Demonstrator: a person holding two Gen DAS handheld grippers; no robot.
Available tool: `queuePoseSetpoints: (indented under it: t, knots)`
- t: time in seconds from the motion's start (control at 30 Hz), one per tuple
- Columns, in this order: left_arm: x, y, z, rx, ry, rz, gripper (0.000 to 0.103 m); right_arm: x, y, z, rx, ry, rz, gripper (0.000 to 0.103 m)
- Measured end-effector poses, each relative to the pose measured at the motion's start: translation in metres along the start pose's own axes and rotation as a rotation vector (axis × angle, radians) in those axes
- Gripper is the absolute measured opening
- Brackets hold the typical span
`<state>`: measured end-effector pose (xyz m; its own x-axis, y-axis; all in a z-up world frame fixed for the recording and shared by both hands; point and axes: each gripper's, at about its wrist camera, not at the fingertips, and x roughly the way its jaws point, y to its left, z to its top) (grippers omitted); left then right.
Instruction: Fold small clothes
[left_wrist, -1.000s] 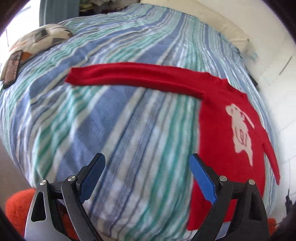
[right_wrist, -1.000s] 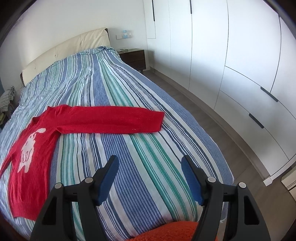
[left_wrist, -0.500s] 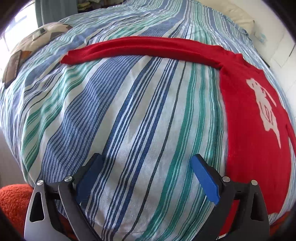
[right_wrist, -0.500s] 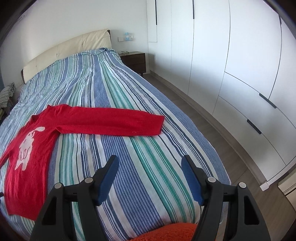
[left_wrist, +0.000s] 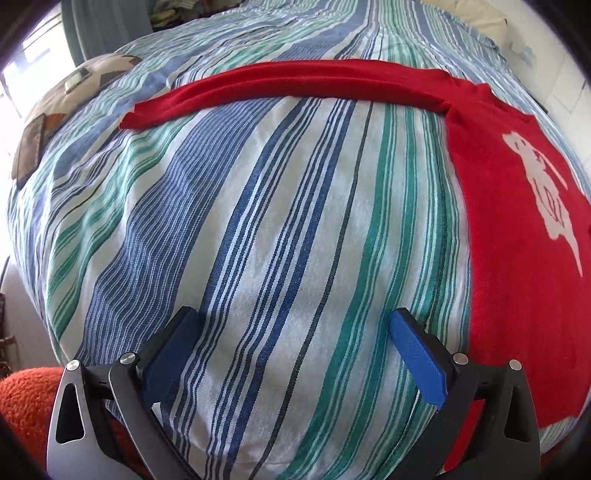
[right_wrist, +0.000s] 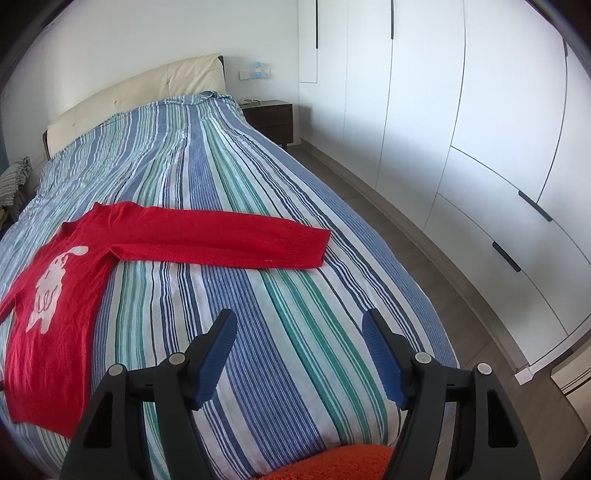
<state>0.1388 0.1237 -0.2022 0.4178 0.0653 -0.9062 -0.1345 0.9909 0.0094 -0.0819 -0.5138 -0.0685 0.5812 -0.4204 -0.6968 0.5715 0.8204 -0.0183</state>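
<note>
Striped bed (right_wrist: 295, 295), red sweater (right_wrist: 207, 240) flat atop

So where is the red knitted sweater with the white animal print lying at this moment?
The red knitted sweater lies flat on the striped bed cover, at the left in the right wrist view, one sleeve stretched across the bed toward the white wardrobe.

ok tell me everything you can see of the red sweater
The sweater is red, knit-looking, with a pale animal figure on the front. It lies flat and unfolded on the striped bedspread, one long sleeve stretched straight out sideways, its ribbed cuff near the bed's edge. The hem faces the foot of the bed. Only the bedspread touches it.
</note>
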Motion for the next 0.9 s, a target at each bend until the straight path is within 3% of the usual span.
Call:
queuePoseSetpoints:
  t: [0.27,0.43,0.67,0.83,0.9]
  knots:
    - [0.0,-0.001,-0.005,0.005,-0.02,0.007,0.103,0.0,0.0,0.0,0.004,-0.002,0.002,0.07]
    - [-0.015,-0.008,-0.002,-0.002,0.047,0.023,0.101,-0.001,0.001,0.0,-0.002,-0.004,0.003,0.071]
    - [-0.115,-0.045,0.002,-0.034,-0.161,-0.24,0.101,-0.002,0.002,0.0,-0.002,-0.004,0.007,0.071]
    - [-0.183,-0.073,0.014,0.022,-0.309,-0.355,0.102,-0.004,0.002,-0.001,-0.008,-0.005,0.01,0.071]
    - [-0.195,-0.076,0.019,0.03,-0.332,-0.389,0.102,-0.005,0.003,-0.001,-0.007,-0.004,0.009,0.071]
